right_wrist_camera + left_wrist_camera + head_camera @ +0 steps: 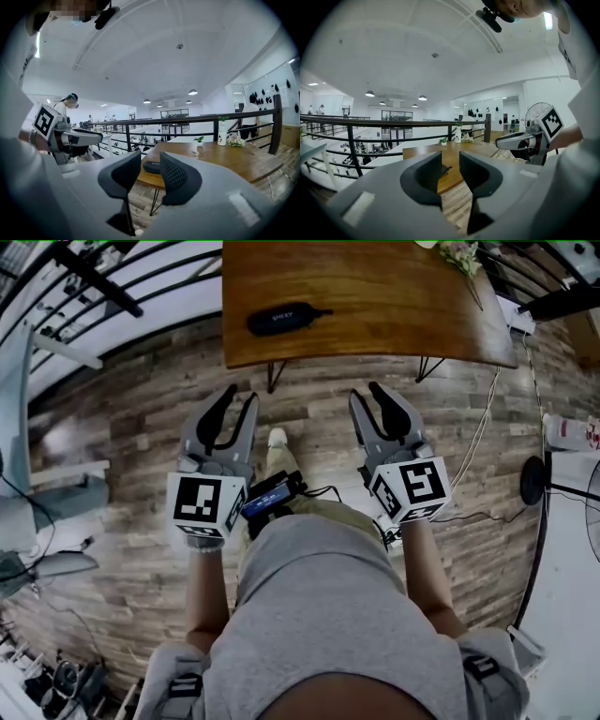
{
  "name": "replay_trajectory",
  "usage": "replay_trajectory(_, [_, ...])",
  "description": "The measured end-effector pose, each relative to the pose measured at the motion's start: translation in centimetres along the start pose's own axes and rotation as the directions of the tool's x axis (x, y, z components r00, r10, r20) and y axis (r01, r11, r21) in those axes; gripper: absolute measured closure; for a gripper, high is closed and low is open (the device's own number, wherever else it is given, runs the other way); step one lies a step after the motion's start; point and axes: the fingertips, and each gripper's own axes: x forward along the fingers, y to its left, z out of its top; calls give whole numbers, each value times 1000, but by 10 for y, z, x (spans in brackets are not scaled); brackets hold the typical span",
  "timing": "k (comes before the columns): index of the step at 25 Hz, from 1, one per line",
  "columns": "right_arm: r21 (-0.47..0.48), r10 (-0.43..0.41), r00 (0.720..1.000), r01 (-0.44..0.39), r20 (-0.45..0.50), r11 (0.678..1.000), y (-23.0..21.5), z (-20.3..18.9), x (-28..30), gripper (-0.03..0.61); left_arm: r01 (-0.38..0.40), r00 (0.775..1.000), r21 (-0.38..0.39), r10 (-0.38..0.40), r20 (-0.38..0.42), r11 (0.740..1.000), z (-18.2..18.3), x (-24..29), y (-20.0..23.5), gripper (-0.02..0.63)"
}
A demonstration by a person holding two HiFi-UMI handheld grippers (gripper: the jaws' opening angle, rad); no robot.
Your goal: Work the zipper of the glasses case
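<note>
You're standing on the plank floor point(131, 437) a step back from the tabletop point(394, 306), with a hand-held gripper in each hand, both raised in front of your waist and pointing toward the table. The glasses case point(281, 318) is a dark, long oval. It lies flat near the near-left part of the tabletop, close to the front edge, and nothing is touching it. It sits well clear of both tools. The left hand-held gripper point(239, 399) has its jaws parted to a moderate gap, neither wide nor pinched. Its own view shows only floor, the table edge and a sliver of the case far off through that gap, with nothing between the pads. The right hand-held gripper point(368, 393) is set much the same, with a middling gap and nothing in it. In its view the case shows in the distance just behind the gap, on the table's near corner. The two tools are side by side and apart, about level with each other, and each shows at the edge of the other's view. Farther back on the tabletop are a small potted plant point(199, 142), a white bottle point(222, 136) and a bunch of flowers point(236, 139), all well away from the case. A dark railing point(187, 123) runs behind the table. A phone-like device point(269, 498) hangs at your waist between the two tools, and a light cable point(483, 427) trails across the floor to your right.
</note>
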Motion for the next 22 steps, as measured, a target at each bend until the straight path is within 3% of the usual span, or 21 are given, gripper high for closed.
replay_trajectory(22, [13, -104, 992, 105, -76, 994, -44, 27, 146, 456, 148, 984, 4, -147, -101, 989, 4, 124, 114, 491])
